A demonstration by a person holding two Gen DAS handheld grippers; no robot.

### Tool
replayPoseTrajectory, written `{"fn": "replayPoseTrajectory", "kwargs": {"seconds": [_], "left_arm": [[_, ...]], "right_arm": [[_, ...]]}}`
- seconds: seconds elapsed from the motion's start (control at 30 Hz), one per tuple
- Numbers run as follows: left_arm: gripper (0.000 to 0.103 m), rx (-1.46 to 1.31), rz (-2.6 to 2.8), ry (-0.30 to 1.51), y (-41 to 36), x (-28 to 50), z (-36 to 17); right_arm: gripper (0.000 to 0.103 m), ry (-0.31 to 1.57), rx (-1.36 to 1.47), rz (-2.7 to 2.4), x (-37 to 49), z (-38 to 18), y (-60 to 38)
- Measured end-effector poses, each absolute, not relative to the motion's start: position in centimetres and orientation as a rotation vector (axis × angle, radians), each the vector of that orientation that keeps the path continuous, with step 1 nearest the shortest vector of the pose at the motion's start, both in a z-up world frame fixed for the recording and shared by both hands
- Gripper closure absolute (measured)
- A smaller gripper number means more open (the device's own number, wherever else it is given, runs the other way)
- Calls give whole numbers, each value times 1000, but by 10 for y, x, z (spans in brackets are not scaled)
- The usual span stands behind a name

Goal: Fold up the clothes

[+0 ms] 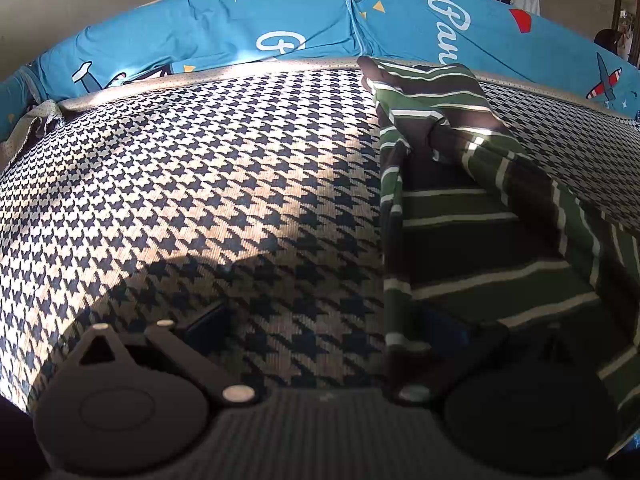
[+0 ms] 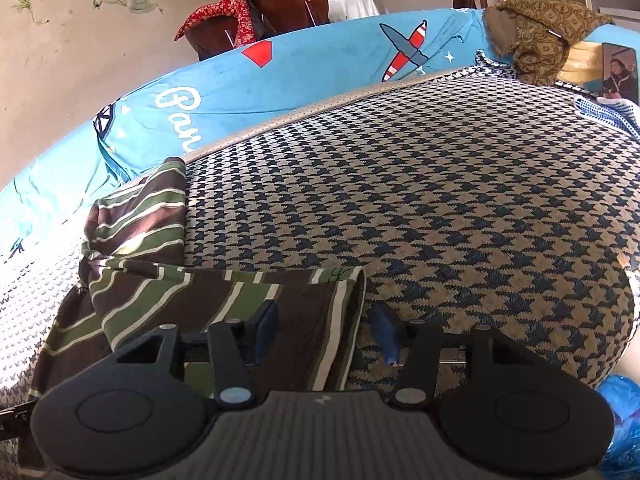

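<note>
A: Nearest the lens, right wrist view: the right gripper (image 2: 325, 330), its two blue-padded fingers (image 2: 267, 326) spread wide, straddling the edge of one green, brown and white striped knit garment (image 2: 208, 300).

B: And the other view?

A: The left gripper (image 1: 320, 328), also gaping wide, its right finger over the same garment's left edge, its left finger over bare cover.

B: Where does the garment lie?

A: Partly folded on the one navy-and-beige houndstooth woven cover (image 2: 440, 208), reaching toward the far blue printed bolster (image 1: 200, 32).

B: Anything else?

A: One ochre patterned cloth (image 2: 540, 36), far right.
</note>
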State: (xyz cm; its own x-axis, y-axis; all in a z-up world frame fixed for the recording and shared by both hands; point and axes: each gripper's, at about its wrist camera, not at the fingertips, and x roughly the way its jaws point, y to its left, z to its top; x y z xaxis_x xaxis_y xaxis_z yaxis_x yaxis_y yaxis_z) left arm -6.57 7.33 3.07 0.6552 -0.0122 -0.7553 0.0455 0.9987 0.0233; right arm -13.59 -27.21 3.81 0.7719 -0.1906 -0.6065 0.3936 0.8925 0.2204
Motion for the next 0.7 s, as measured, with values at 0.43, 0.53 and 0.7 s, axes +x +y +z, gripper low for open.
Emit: {"fn": "replayPoseTrajectory", "kwargs": {"seconds": [0.43, 0.53, 0.7], "left_arm": [[0, 46, -35, 849, 73, -67, 30], [0, 51, -35, 845, 73, -69, 31], [0, 62, -33, 840, 72, -72, 30]], "right_arm": [[93, 586, 349, -294, -132, 39, -268], [94, 577, 373, -284, -134, 41, -268], [94, 532, 426, -210, -142, 54, -264]]}}
